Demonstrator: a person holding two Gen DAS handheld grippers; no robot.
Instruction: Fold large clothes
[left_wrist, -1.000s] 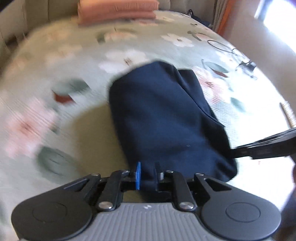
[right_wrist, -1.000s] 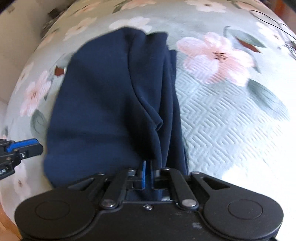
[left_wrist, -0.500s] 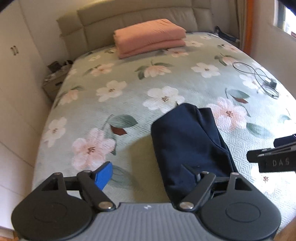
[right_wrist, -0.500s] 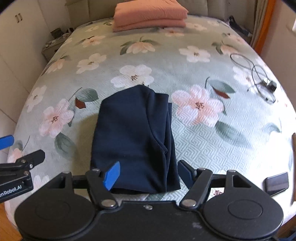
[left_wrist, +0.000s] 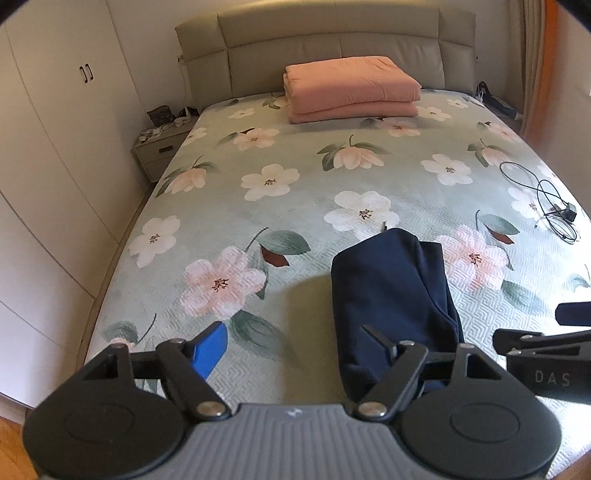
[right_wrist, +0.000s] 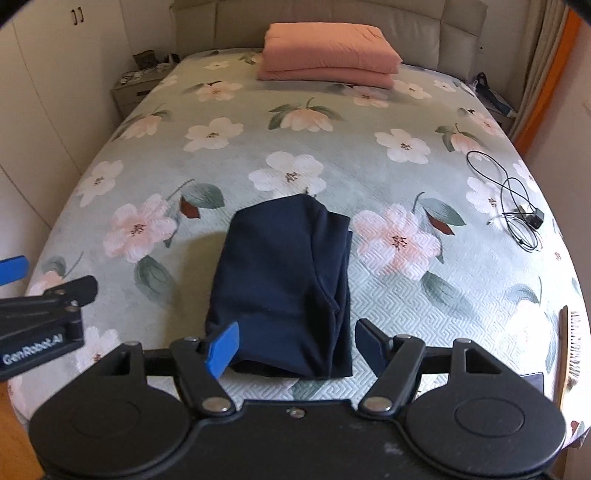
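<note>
Right wrist view showed the navy garment (right_wrist: 284, 280) folded on the bed (right_wrist: 406, 306) at 12 o'clock; both grippers' fingers released; final fold looked complete; next, tidying or setting aside.

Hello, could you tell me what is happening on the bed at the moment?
A person is folding clothes with a handheld gripper in each hand. A navy garment lies folded into a compact bundle near the foot of the floral bedspread. The left gripper and the right gripper have just opened and let it go; both now stand wide open above the bed with nothing between their fingers. A folded pink blanket sits by the headboard, and a black cable lies to the right.
</note>
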